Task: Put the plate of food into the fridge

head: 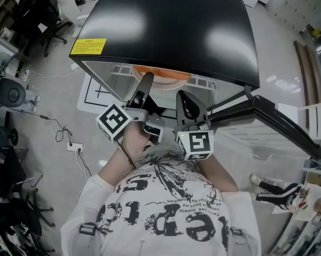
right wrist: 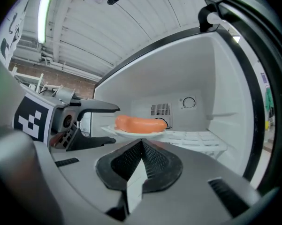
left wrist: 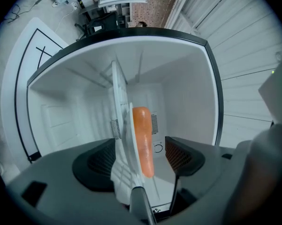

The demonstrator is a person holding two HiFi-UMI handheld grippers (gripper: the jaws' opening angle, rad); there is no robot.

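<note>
The head view is showing the fridge (head: 171,25) from above, its black top carrying a yellow label (head: 88,47) whose print is too small to read, with only an orange sliver of food under the front edge. The right gripper view is looking into the white compartment, where the plate (right wrist: 145,134) is resting on the shelf (right wrist: 197,137) with a sausage (right wrist: 138,123) lying on it. A vent grille (right wrist: 160,109) and a round dial (right wrist: 189,102) are sitting on the back wall, and the dial's marks are not legible. That view is also catching the left gripper (right wrist: 105,125) from the side, its jaws standing wide apart around the plate's rim without pressing on it. The right gripper (right wrist: 141,144) is holding its jaws closed together with nothing between them. The left gripper view, rolled sideways, is showing the plate edge-on between those spread jaws.
</note>
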